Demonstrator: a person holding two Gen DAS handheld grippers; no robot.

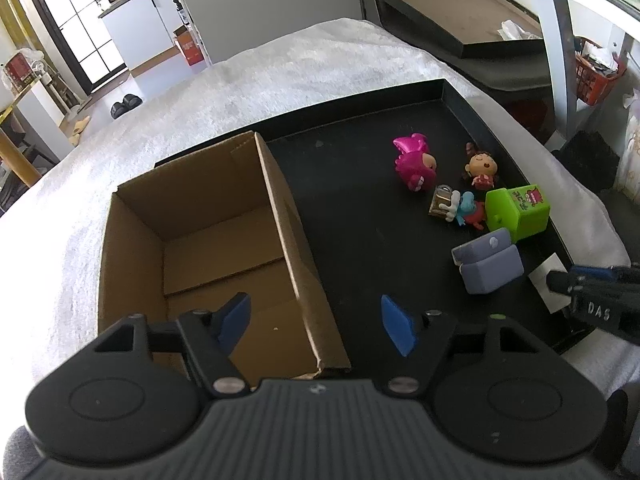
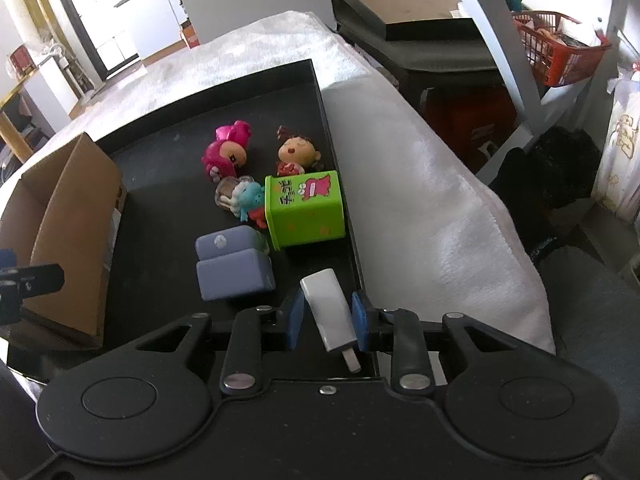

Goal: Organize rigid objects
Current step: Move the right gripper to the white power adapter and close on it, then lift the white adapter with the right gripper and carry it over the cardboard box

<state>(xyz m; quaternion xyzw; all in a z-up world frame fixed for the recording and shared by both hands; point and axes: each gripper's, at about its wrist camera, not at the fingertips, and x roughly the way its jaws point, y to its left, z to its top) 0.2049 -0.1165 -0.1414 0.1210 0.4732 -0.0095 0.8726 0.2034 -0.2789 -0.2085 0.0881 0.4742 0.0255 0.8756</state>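
Note:
A black tray (image 1: 352, 120) (image 2: 168, 136) holds an empty cardboard box (image 1: 192, 248) (image 2: 76, 208) on its left and small toys on its right: a pink figure (image 1: 414, 164) (image 2: 226, 152), a doll (image 1: 482, 170) (image 2: 296, 152), a blue figure (image 1: 464, 208) (image 2: 250, 200), a green cube (image 1: 518, 208) (image 2: 306, 208) and a purple sofa toy (image 1: 490, 264) (image 2: 232, 264). My left gripper (image 1: 316, 320) is open above the box's right wall. My right gripper (image 2: 326, 316) straddles a white charger (image 2: 330, 312) (image 1: 550, 280) lying on the tray, its pads close beside it.
The tray lies on a white towel (image 1: 240, 92) (image 2: 420, 184) over the table. A black stand with a wooden board (image 1: 452, 12) sits behind. A red basket (image 2: 560, 56) and dark items stand to the right, off the table.

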